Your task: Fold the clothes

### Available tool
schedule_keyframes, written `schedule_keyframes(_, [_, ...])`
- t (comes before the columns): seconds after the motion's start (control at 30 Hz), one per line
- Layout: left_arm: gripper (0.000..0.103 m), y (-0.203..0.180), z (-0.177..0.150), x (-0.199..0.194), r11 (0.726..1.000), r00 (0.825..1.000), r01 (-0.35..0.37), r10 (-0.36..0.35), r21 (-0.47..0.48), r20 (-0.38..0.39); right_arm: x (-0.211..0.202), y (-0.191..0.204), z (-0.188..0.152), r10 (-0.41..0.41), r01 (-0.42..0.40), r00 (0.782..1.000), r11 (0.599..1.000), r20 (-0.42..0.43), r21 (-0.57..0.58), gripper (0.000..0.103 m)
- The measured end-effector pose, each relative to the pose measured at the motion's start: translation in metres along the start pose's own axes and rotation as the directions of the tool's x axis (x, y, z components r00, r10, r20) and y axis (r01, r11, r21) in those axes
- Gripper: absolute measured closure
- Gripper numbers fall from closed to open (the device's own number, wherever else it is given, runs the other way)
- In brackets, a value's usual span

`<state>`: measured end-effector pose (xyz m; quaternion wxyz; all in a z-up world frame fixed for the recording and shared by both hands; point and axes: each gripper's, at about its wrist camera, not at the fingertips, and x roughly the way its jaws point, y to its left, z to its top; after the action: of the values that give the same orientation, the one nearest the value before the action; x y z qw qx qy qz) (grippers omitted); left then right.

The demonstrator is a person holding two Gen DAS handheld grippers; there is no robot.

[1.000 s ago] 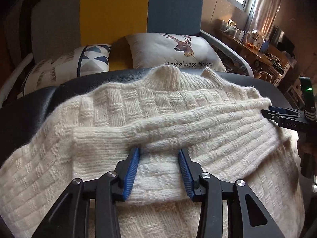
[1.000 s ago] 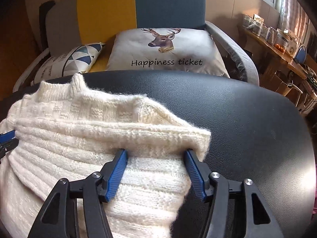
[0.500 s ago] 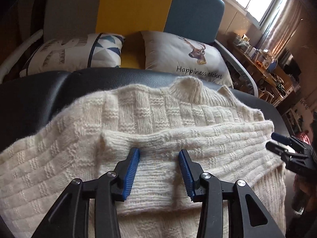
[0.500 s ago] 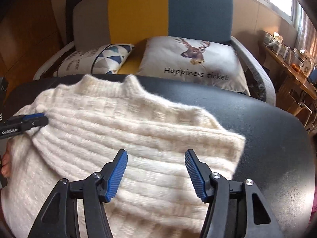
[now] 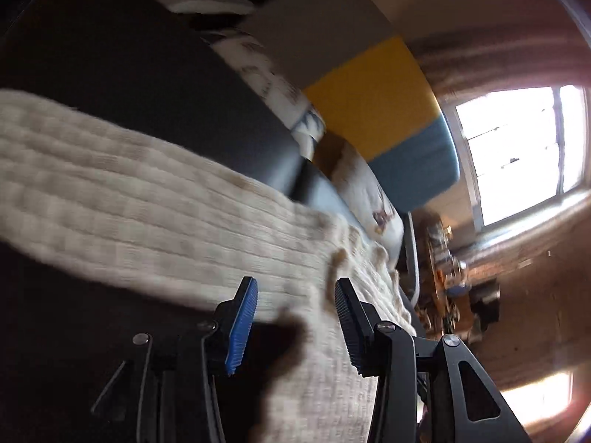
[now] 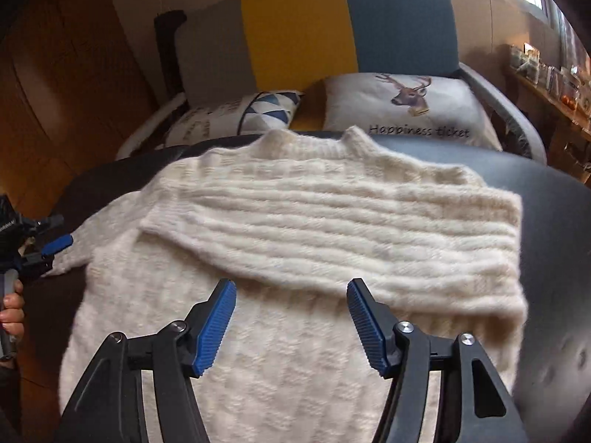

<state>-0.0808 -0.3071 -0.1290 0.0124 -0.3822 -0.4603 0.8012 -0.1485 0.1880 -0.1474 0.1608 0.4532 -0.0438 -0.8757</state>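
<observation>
A cream knitted sweater (image 6: 280, 350) lies flat on the black table (image 6: 557, 229), collar toward the sofa. Its right sleeve (image 6: 332, 236) is folded across the chest. My right gripper (image 6: 291, 317) hovers open over the lower body, holding nothing. In the blurred, tilted left wrist view, the other sleeve (image 5: 129, 192) stretches out to the left over the table (image 5: 110, 74). My left gripper (image 5: 295, 317) is open at the sweater's left side, with knit between its fingers. From the right wrist view the left gripper (image 6: 48, 254) sits at that sleeve's end, held by a hand (image 6: 11, 306).
Behind the table stands a grey, yellow and blue sofa (image 6: 295, 29) with a deer cushion (image 6: 406, 103) and a triangle-pattern cushion (image 6: 266, 110). A cluttered shelf (image 6: 554, 85) runs along the right under the window. Bare black tabletop shows right of the sweater.
My right gripper drew back from the folded sleeve, staying open. My left gripper swung off the chest to the sweater's left side and rolled over, so its view is tilted and blurred.
</observation>
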Motion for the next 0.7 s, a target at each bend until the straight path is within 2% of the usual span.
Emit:
schedule_keyframes(0.07, [0.058,0.049,0.019,-0.043,0.992,0.995,-0.067,0.075,-0.111,0.066,0.007,0.015,-0.011,0.039,-0.039,0.999,0.999,-0.014,0.023,0.039])
schedule_keyframes(0.17, [0.059,0.114,0.039,-0.098,0.950,0.975,-0.131,0.176,-0.283,0.138,0.017,0.032,-0.023,0.058,-0.056,0.998,0.997,-0.034,0.048,0.039])
schedule_keyframes(0.23, [0.059,0.146,0.048,-0.123,0.917,0.962,-0.149,0.222,-0.369,0.162,0.022,0.037,-0.024,0.047,-0.044,0.998,0.997,-0.037,0.062,0.039])
schedule_keyframes(0.33, [0.058,0.175,0.060,-0.138,0.881,0.960,-0.136,0.231,-0.453,0.161,0.025,0.045,-0.017,0.033,-0.031,0.999,0.997,-0.024,0.069,0.039])
schedule_keyframes(0.43, [0.058,0.190,0.070,-0.135,0.860,0.960,-0.137,0.238,-0.491,0.148,0.027,0.056,0.003,0.022,-0.022,1.000,0.999,0.000,0.034,0.039])
schedule_keyframes(0.57, [0.057,0.192,0.084,-0.125,0.857,0.956,-0.129,0.241,-0.498,0.166,0.045,0.078,0.035,0.005,-0.006,1.000,0.999,-0.010,-0.050,0.039])
schedule_keyframes(0.7, [0.058,0.187,0.094,-0.116,0.855,0.944,-0.166,0.281,-0.491,0.171,0.069,0.091,0.058,-0.035,0.032,0.999,0.994,-0.031,-0.108,0.039])
